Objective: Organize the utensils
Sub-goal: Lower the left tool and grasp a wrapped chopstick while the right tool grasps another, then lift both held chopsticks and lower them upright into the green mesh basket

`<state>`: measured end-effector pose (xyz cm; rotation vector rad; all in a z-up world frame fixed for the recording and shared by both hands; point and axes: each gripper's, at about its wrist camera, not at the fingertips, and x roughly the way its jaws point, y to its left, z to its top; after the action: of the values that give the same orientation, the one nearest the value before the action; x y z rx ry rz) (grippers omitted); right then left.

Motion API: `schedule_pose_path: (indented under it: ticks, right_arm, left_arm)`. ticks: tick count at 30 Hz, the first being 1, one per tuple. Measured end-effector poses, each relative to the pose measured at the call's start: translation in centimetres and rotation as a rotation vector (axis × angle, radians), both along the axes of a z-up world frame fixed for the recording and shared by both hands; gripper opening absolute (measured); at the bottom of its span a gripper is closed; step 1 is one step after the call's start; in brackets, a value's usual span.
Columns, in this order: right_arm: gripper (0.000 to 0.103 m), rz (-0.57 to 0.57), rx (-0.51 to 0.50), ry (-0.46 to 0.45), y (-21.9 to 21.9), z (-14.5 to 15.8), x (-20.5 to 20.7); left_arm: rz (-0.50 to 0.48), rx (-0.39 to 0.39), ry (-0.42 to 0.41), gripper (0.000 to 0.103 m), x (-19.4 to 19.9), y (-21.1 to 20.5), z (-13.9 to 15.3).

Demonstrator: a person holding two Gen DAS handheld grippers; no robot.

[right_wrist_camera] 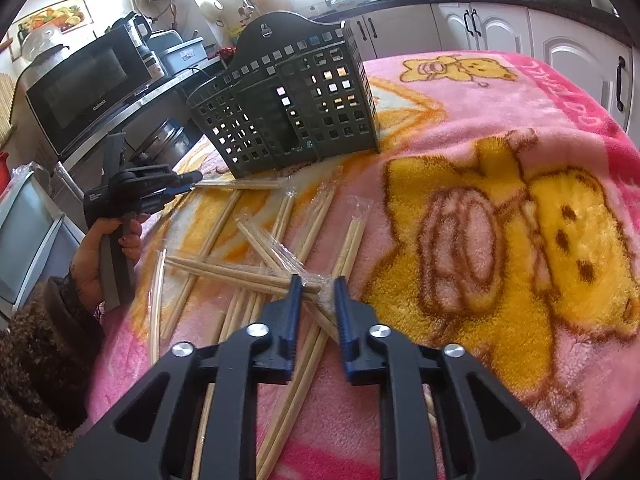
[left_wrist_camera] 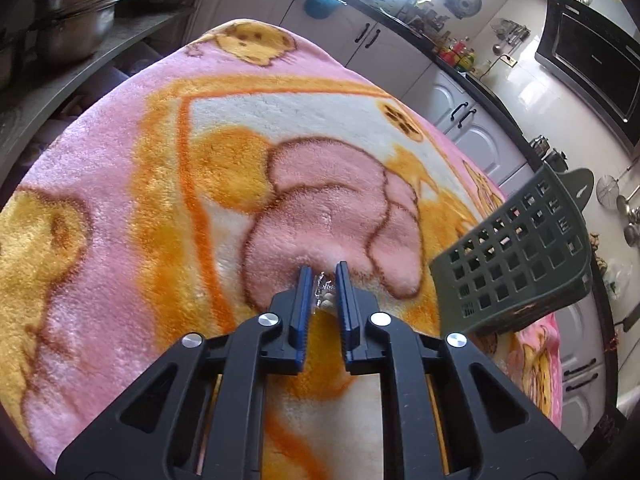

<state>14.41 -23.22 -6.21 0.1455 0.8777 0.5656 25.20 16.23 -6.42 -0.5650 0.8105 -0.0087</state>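
The left gripper (right_wrist_camera: 196, 179) pinches one end of a wrapped chopstick pair (right_wrist_camera: 240, 184) whose long axis runs toward 3 o'clock along the foot of the dark slotted caddy (right_wrist_camera: 296, 108), which stands at 12 o'clock on the blanket-covered counter (right_wrist_camera: 500, 128). The left hand is nearer the caddy. The right gripper (right_wrist_camera: 318, 284) has its jaws nearly together over the wrapped tips of another chopstick pair (right_wrist_camera: 248, 272); whether they grip is unclear. The left wrist view shows only crinkled wrapper (left_wrist_camera: 322, 286) between the jaws, with the caddy at 3 o'clock; the scattered pile (right_wrist_camera: 280, 240) appears only in the right wrist view.
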Motion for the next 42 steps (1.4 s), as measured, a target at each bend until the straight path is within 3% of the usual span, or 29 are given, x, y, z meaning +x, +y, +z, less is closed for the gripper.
schedule_pose_path:
  ticks: [2,15,27,42]
  right_arm:
    - [0.007,0.002,-0.004,-0.014,0.0,0.2,-0.1]
    - [0.004,0.024,0.007,-0.200,0.4,4.4,-1.5]
    - [0.004,0.042,0.042,-0.374,0.9,9.1,-2.9]
    - [0.003,0.034,0.088,-0.498,0.3,14.0,-3.7]
  left_arm:
    - [-0.005,-0.002,-0.005,0.005,0.1,0.1,0.1]
    - [-0.095,-0.021,-0.109,0.000,-1.2,-0.8,2.3]
    - [-0.151,-0.001,-0.327,0.000,-7.2,-3.4,10.5]
    - [-0.300,-0.015,-0.479,0.000,-8.8,-8.4,17.0]
